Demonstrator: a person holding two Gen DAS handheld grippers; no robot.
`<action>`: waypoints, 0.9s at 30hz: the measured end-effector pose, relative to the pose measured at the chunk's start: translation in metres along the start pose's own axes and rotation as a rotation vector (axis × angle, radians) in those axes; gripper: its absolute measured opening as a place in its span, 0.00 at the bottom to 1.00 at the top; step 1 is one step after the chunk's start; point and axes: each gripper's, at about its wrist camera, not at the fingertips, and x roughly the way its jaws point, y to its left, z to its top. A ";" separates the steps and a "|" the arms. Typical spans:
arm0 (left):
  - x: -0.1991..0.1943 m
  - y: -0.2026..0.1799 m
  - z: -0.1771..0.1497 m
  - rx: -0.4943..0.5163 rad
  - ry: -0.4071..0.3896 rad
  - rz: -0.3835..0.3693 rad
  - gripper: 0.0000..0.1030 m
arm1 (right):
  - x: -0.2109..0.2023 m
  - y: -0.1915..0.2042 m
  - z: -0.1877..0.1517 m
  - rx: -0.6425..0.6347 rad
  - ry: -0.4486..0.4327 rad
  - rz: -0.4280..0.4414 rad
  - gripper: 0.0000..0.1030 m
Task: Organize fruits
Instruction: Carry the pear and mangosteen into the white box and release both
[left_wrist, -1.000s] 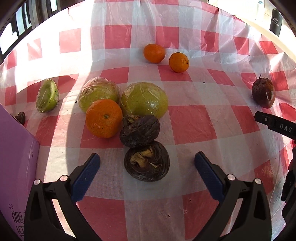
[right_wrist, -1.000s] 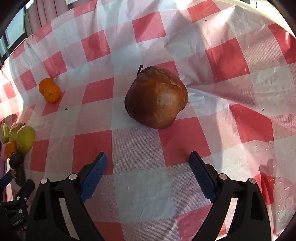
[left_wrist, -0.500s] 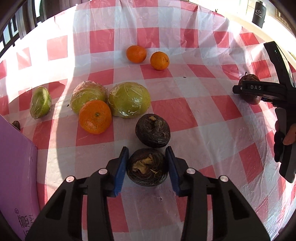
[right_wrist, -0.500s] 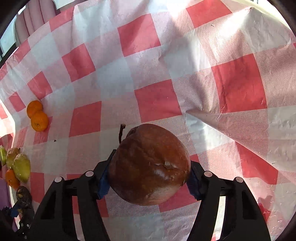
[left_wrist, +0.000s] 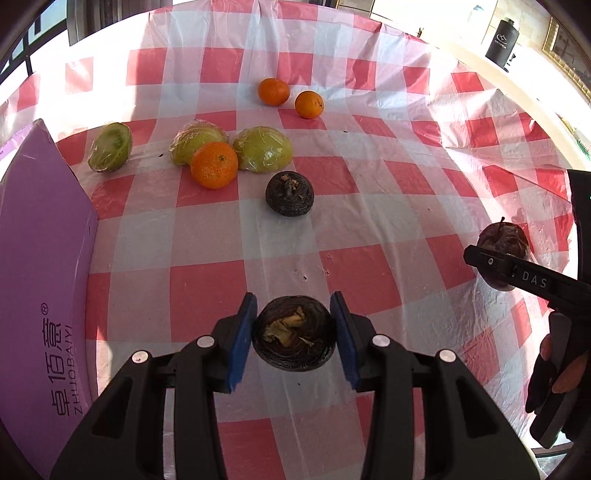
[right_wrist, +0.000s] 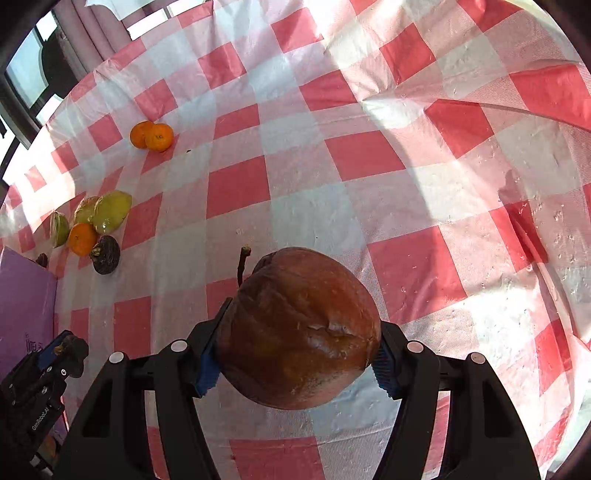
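Left gripper (left_wrist: 294, 334) clamped on dark wrinkled fruit (left_wrist: 294, 338), lifted near tablecloth (left_wrist: 207, 284) front edge. Right gripper (right_wrist: 293, 356) clamped on brown pear (right_wrist: 301, 328) across its belly; probably soft, bruisable, needs gentle squeeze.

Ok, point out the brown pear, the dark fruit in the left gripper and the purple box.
brown pear (right_wrist: 299, 328), right wrist view, front skin
dark fruit (left_wrist: 294, 338), left wrist view, top
purple box (left_wrist: 40, 266), left wrist view, side face

wrist cams | steeply downward, close | shared: checked tablecloth (left_wrist: 369, 206)
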 end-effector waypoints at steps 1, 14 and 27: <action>-0.002 0.000 0.000 0.000 0.008 -0.015 0.40 | -0.003 0.003 -0.005 0.015 0.002 -0.005 0.62; -0.088 0.019 0.038 0.116 -0.111 -0.081 0.40 | -0.041 0.060 -0.039 0.048 -0.027 0.017 0.62; -0.134 0.168 0.009 0.016 -0.088 0.126 0.40 | -0.068 0.215 -0.034 -0.118 -0.069 0.222 0.62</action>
